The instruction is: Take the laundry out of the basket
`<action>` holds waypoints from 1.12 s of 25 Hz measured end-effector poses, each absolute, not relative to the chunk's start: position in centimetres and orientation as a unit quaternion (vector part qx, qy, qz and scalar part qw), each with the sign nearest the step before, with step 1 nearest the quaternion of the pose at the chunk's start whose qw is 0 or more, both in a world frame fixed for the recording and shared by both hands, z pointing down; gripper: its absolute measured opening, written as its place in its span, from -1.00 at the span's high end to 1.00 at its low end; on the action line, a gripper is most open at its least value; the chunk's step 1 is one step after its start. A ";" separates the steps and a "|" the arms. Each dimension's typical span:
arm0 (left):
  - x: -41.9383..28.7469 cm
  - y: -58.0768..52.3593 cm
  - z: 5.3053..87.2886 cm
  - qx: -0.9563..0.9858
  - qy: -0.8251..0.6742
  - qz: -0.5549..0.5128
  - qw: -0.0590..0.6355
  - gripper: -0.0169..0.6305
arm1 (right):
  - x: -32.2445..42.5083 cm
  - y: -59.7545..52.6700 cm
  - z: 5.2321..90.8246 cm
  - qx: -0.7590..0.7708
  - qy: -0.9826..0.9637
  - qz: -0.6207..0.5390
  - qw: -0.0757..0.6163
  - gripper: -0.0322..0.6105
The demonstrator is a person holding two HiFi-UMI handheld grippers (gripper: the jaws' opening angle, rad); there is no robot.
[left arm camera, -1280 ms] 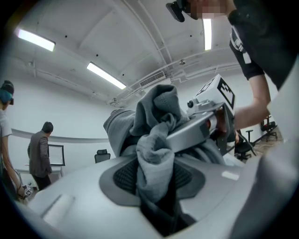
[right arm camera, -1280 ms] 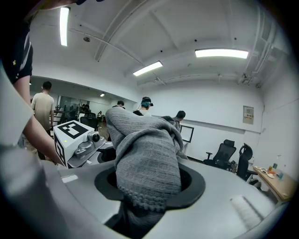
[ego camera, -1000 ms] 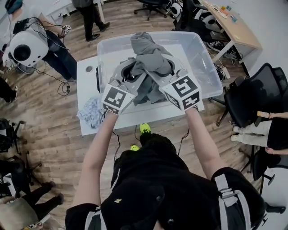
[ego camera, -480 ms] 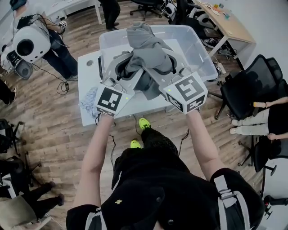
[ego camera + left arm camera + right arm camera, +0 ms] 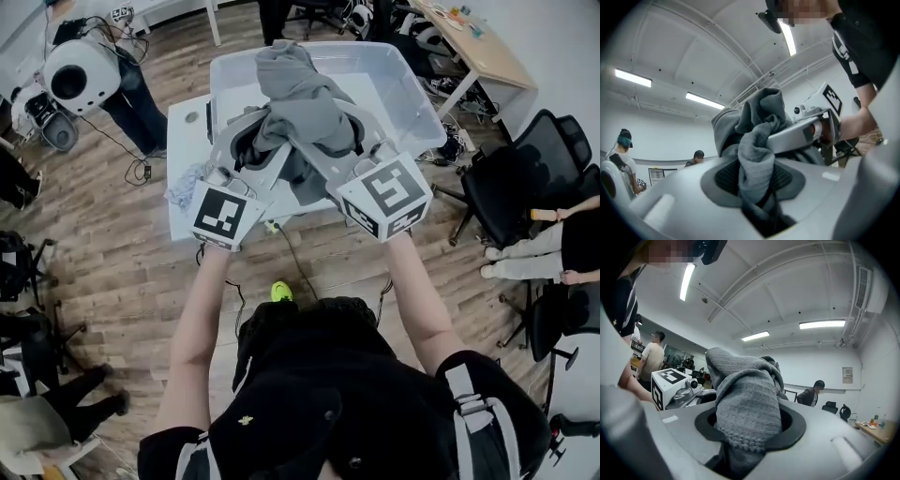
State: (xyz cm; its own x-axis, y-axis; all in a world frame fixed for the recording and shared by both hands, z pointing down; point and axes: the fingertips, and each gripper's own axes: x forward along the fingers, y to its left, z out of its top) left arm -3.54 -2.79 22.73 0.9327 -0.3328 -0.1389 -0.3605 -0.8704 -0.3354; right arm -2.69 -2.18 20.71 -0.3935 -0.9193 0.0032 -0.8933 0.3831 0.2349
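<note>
Your arms reach forward side by side, forearms nearly straight, and the grippers angle in toward each other. The left gripper (image 5: 261, 155) and right gripper (image 5: 339, 150) each clamp a fold of the grey garment (image 5: 305, 98), which is bunched between them over the clear basket (image 5: 417, 103) on the white table (image 5: 183, 141).

The head view looks steeply down from above the person onto the table (image 5: 186, 141) and basket (image 5: 415, 105). Both gripper views sit close, facing each other under the ceiling (image 5: 693, 51). All three share the garment (image 5: 309, 108).
</note>
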 end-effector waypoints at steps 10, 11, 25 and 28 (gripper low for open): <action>-3.0 5.2 24.1 -0.958 0.235 0.018 0.160 0.57 | -1.8 5.8 22.1 0.509 -0.856 -0.084 0.025 0.34; -3.1 6.3 24.3 -0.958 0.239 0.020 0.157 0.57 | -1.8 6.8 22.3 0.505 -0.859 -0.080 0.023 0.33; -3.5 21.1 26.9 -0.942 0.301 0.009 0.150 0.59 | -1.8 21.4 24.9 0.445 -0.894 -0.053 -0.014 0.33; -3.8 24.2 28.5 -0.940 0.314 0.004 0.129 0.59 | -2.0 24.4 26.5 0.435 -0.899 -0.034 -0.013 0.33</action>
